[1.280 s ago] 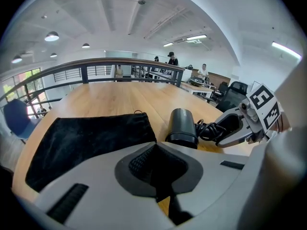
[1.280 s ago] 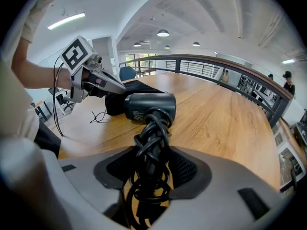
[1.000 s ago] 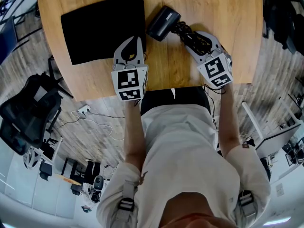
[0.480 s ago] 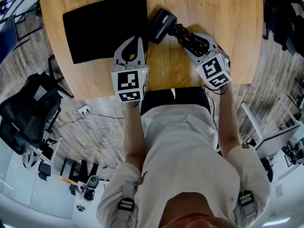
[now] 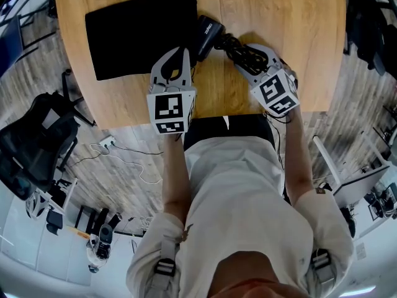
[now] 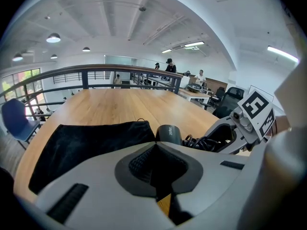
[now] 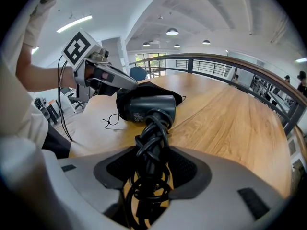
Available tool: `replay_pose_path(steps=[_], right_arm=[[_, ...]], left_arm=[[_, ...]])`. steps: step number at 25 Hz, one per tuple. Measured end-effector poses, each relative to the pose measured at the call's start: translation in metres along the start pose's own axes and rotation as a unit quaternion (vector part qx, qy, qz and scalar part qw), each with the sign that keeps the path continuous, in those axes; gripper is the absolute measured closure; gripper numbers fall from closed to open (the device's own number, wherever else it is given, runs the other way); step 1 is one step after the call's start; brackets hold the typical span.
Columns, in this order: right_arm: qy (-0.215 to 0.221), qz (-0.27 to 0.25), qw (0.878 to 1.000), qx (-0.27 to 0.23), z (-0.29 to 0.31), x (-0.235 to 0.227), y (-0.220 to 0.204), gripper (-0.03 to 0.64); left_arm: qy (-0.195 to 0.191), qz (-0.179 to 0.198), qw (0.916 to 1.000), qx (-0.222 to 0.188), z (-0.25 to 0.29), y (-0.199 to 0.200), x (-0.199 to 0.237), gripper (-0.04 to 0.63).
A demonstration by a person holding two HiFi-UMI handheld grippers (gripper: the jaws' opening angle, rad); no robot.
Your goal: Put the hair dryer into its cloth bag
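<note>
The black cloth bag [image 5: 139, 35] lies flat on the wooden table [image 5: 285, 17], its drawstring end to the right. The black hair dryer [image 5: 209, 33] lies with its nose against the bag's right edge. Its coiled cord [image 5: 239, 47] trails back into my right gripper [image 5: 251, 59], which is shut on the bundle [image 7: 151, 147]. Ahead of the jaws, the dryer [image 7: 146, 108] rests against the bag [image 7: 156, 87]. My left gripper [image 5: 183, 51] is shut at the bag's near right corner. Its tips [image 6: 156, 145] meet just before the bag [image 6: 91, 143]; whether they pinch cloth is hidden.
The table's near edge [image 5: 217, 113] runs just under both grippers, against the person's body. A black chair [image 5: 31, 148] and floor cables stand off to the left. Beyond the dryer [image 6: 169, 132] the tabletop stretches far, with a railing [image 6: 96, 73] and people behind it.
The right gripper has dragged the hair dryer by its cord to the left, up against the bag's right edge. The left gripper has stayed put.
</note>
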State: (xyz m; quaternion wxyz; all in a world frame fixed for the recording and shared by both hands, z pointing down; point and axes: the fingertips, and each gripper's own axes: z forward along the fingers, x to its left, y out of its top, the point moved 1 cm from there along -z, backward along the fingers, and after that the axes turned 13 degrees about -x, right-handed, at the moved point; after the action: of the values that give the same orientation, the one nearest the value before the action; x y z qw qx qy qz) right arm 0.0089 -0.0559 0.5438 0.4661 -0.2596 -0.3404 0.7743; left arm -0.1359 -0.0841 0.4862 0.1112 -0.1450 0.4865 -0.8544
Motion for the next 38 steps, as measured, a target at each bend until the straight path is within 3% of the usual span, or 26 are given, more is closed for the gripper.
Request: replay_pose_path(steps=[38], right_arm=[[0.09,-0.076,0.993,0.003,0.058,0.03,0.047,0.39]], left_arm=[[-0.068,-0.005,0.9975,-0.015,-0.025,-0.004,-0.015,0.575]])
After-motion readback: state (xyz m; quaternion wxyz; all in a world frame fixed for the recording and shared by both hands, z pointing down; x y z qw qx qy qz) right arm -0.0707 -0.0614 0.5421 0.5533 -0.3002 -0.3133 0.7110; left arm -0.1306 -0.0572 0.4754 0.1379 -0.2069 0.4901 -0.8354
